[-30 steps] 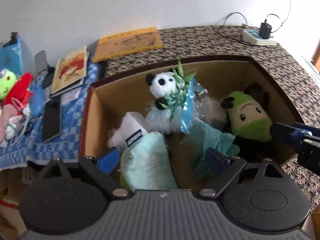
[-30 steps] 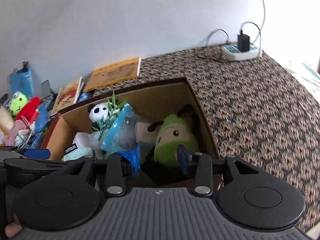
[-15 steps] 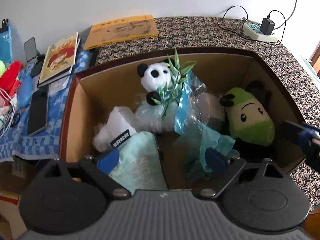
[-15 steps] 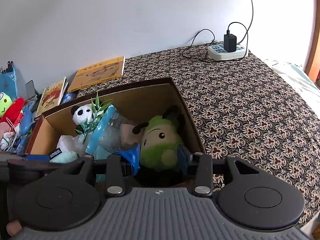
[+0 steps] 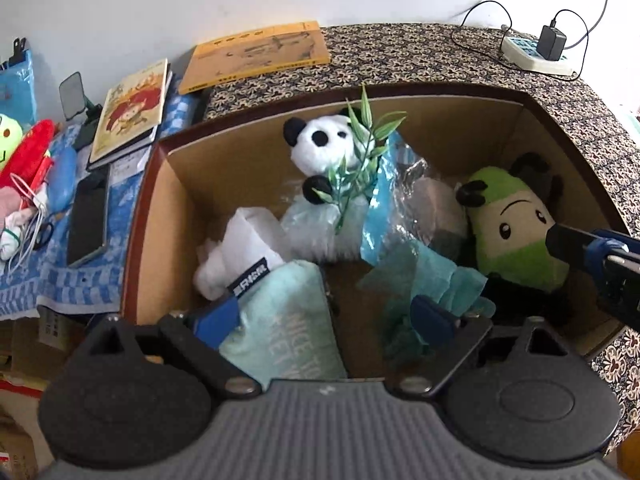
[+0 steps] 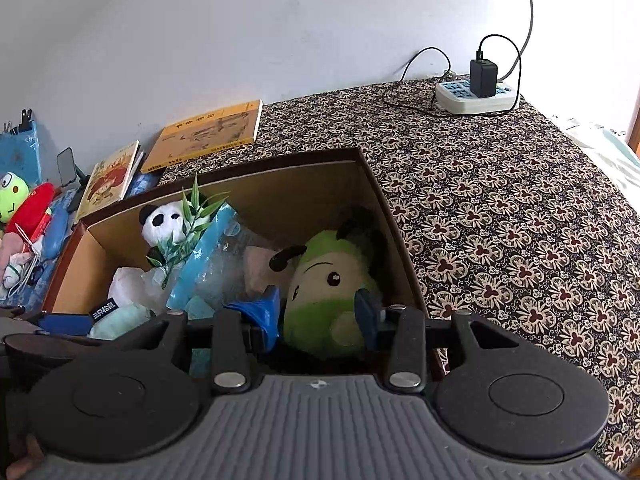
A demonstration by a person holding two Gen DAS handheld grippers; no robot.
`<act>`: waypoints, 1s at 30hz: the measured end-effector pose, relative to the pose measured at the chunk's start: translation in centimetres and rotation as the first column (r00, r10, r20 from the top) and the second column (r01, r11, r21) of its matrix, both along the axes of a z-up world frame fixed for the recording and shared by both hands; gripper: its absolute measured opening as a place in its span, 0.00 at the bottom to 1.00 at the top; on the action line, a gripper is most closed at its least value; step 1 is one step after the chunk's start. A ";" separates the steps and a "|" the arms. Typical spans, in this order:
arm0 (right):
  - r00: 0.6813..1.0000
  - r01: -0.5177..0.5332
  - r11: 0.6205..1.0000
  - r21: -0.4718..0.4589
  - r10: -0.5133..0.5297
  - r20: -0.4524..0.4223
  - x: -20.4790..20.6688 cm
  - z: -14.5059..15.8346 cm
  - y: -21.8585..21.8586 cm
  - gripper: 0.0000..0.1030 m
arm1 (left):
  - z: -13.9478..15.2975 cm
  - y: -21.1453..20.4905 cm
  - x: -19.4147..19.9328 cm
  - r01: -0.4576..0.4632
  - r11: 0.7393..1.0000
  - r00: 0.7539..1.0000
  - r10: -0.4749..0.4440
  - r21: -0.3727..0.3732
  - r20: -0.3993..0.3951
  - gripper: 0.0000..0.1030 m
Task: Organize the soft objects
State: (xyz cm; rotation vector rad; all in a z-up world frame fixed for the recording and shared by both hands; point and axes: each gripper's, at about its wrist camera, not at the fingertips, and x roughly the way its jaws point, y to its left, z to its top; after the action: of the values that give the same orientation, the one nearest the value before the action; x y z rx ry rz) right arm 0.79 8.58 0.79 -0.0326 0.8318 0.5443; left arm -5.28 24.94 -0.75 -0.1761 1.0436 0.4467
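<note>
Plush toys fill the cardboard box [image 5: 256, 160]: a panda [image 5: 320, 148] at the back, a green doll [image 6: 324, 300] on the right. My right gripper [image 6: 318, 314] brackets the doll, fingers apart; my left gripper [image 5: 324, 316] hangs open over a mint pillow [image 5: 288, 320].

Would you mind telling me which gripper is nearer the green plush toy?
Right. The right gripper straddles the green plush toy; the left gripper hangs over the teal pillow, apart from it.
</note>
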 end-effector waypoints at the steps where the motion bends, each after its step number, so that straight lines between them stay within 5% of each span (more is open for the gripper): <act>1: 1.000 0.001 1.000 -0.001 -0.001 0.001 0.0 0.0 0.0 0.24 | 0.0 0.0 0.0 0.000 1.000 1.000 0.000 0.000 -0.001 0.89; 30: 0.999 0.036 0.998 -0.053 -0.038 -0.024 -0.7 -0.5 1.0 0.26 | 0.4 0.1 -2.3 0.006 1.000 1.000 -0.007 0.028 0.020 0.89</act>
State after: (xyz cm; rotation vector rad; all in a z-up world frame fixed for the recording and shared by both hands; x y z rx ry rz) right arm 0.09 9.53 0.32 -0.0588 0.8692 0.4886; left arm -7.58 24.99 -0.39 -0.1523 1.0173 0.4525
